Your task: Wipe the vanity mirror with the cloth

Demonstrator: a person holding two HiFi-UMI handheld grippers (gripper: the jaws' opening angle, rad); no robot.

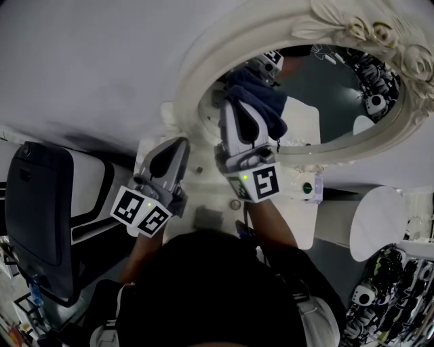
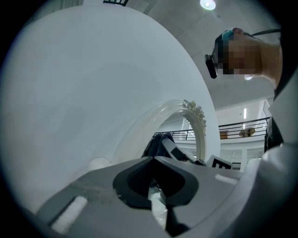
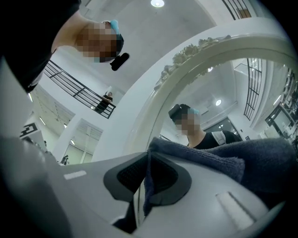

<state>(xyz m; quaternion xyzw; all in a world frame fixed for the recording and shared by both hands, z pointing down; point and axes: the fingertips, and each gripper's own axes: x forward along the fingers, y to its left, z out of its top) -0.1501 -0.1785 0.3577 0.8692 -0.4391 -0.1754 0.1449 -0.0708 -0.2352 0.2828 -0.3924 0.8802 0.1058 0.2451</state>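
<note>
The vanity mirror (image 1: pixel 332 95) is seen as an oval glass set in a thick white frame (image 1: pixel 203 74), crowned with carved roses (image 1: pixel 376 30), and it is backed by a plain white wall (image 1: pixel 81 61). The dark blue cloth (image 1: pixel 266 107) is held against the left part of the glass, where it is clamped between the jaws of the right gripper (image 1: pixel 239 101). In the right gripper view a fold of the cloth (image 3: pixel 223 160) is seen pinched between the two dark pads, with the rest bunched over the right gripper (image 3: pixel 146 179) and the mirror (image 3: pixel 219 93) just beyond it. The left gripper (image 1: pixel 178 146) is held lower and to the left, just outside the frame. Its jaws are seen drawn together on nothing in the left gripper view, where the left gripper (image 2: pixel 156 179) is pointed towards the frame (image 2: pixel 193 116). A white vanity top (image 1: pixel 203 183) is spread below the mirror, and a small green-capped item (image 1: pixel 306 188) is set on it near the frame's lower edge. A black chair (image 1: pixel 41 217) is placed at the far left, well apart from the mirror, and a round white disc (image 1: pixel 376 220) is seen at the right. A bright hall is shown behind, with a dark railing (image 3: pixel 79 88) and a ceiling light (image 3: pixel 157 3).
</note>
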